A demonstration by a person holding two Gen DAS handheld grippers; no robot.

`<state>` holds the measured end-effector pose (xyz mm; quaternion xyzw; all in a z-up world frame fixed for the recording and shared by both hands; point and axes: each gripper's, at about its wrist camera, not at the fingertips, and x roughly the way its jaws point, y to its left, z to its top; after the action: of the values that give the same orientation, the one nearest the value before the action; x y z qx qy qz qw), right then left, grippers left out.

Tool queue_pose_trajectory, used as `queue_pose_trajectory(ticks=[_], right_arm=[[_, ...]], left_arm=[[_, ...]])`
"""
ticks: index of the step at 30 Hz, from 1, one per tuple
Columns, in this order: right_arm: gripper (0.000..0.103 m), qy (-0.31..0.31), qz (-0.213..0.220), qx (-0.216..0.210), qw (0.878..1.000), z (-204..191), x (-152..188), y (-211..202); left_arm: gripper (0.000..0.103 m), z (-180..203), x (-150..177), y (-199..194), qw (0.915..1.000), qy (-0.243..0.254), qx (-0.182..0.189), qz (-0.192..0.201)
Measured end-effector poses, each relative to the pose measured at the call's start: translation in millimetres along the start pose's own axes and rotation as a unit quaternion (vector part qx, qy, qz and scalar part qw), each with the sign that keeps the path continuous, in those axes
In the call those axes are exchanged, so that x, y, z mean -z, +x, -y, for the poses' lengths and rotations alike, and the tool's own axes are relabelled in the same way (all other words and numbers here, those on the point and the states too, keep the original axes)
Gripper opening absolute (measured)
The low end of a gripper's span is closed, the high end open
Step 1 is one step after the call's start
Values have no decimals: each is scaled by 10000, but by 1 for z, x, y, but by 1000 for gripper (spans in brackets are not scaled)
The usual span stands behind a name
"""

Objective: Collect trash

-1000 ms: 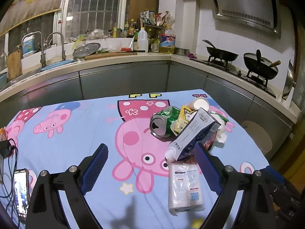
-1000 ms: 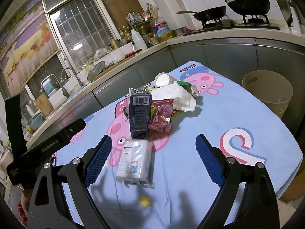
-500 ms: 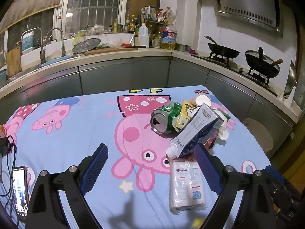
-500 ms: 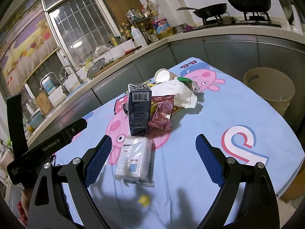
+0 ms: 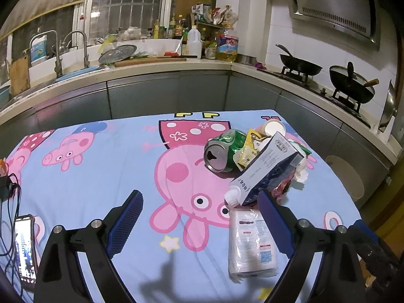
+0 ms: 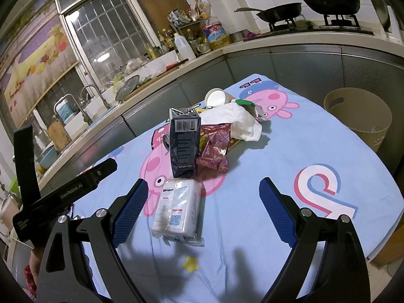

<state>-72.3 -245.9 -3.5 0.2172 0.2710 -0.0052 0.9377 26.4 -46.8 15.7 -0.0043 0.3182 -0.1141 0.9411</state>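
Observation:
A pile of trash lies on the Peppa Pig cloth: a crushed green can (image 5: 222, 149), a dark blue carton (image 5: 267, 169) (image 6: 183, 141), a red wrapper (image 6: 214, 149), a white crumpled paper (image 6: 232, 118), a paper cup (image 6: 214, 97) and a white tissue pack (image 5: 251, 242) (image 6: 178, 208). My left gripper (image 5: 199, 224) is open and empty, above the cloth, with the tissue pack by its right finger. My right gripper (image 6: 203, 208) is open and empty, with the tissue pack between its fingers, nearer the left one.
A tan waste bin (image 6: 358, 116) (image 5: 344, 176) stands on the floor past the table's right edge. A phone (image 5: 24, 250) with cables lies at the table's left edge. Kitchen counters, a sink and a stove with pans ring the table.
Both grippers have drifted slightly closer to the trash pile; the tissue pack sits a little lower in both views. Both stay open.

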Motion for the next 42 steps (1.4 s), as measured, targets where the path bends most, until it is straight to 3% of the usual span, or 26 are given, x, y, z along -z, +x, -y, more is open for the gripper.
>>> queue_pose_trajectory(ticks=[19, 24, 29, 34, 40, 42], right_arm=[[83, -42, -148, -9, 9999, 3, 6, 7], [72, -6, -345, -45, 9994, 8, 6, 16], [68, 179, -407, 38, 9990, 24, 5, 22], [68, 328, -312, 182, 9988, 40, -5, 22], [71, -129, -252, -59, 9996, 24, -51, 46], [75, -179, -248, -175, 9994, 15, -65, 60]], left_arm=[[90, -17, 6, 10, 9997, -200, 64, -138], [88, -22, 11, 14, 9987, -299, 258, -309], [89, 1, 20, 27, 9950, -114, 718, -685], [92, 39, 36, 55, 9902, 376, 798, -1086], [94, 67, 51, 77, 9858, 656, 802, -1322], [75, 67, 56, 80, 9858, 724, 676, -1353]])
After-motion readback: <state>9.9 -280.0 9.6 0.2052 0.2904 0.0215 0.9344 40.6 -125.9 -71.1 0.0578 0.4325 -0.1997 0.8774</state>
